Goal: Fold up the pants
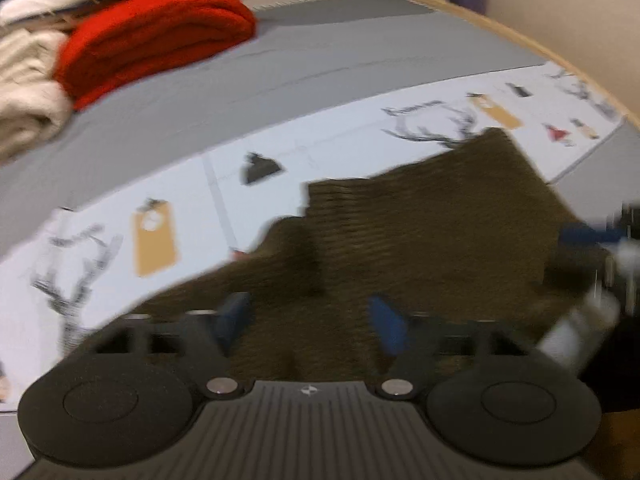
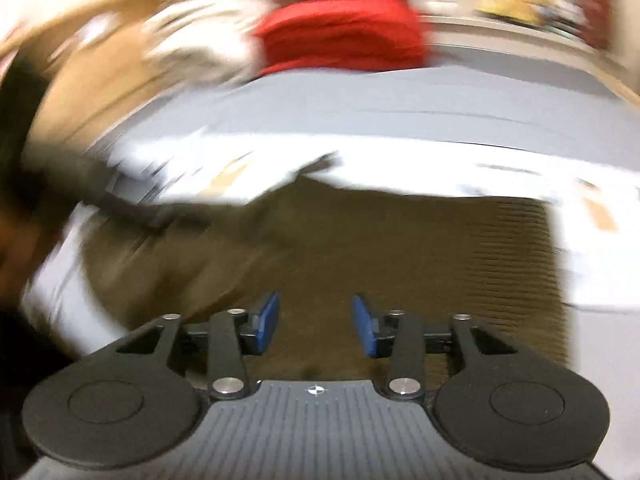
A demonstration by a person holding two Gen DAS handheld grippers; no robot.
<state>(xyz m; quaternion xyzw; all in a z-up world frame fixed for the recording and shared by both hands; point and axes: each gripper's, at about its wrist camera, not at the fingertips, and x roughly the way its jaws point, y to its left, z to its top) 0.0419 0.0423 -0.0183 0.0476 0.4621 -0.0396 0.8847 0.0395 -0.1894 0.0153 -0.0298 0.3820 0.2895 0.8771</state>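
Olive-brown corduroy pants (image 1: pixel 420 232) lie folded on a white printed sheet (image 1: pixel 160 208), and they also show in the right wrist view (image 2: pixel 360 248). My left gripper (image 1: pixel 310 320) is open just above the pants' near part, with nothing between its blue pads. My right gripper (image 2: pixel 314 322) is open over the pants, also empty. It shows blurred at the right edge of the left wrist view (image 1: pixel 600 272). Both views are motion-blurred.
A folded red blanket (image 1: pixel 156 36) and cream and white clothes (image 1: pixel 24 88) are piled at the back left on the grey mat (image 1: pixel 320 48). A wooden edge (image 1: pixel 520 36) bounds the mat on the right. The white sheet (image 2: pixel 440 160) carries printed antlers and tags.
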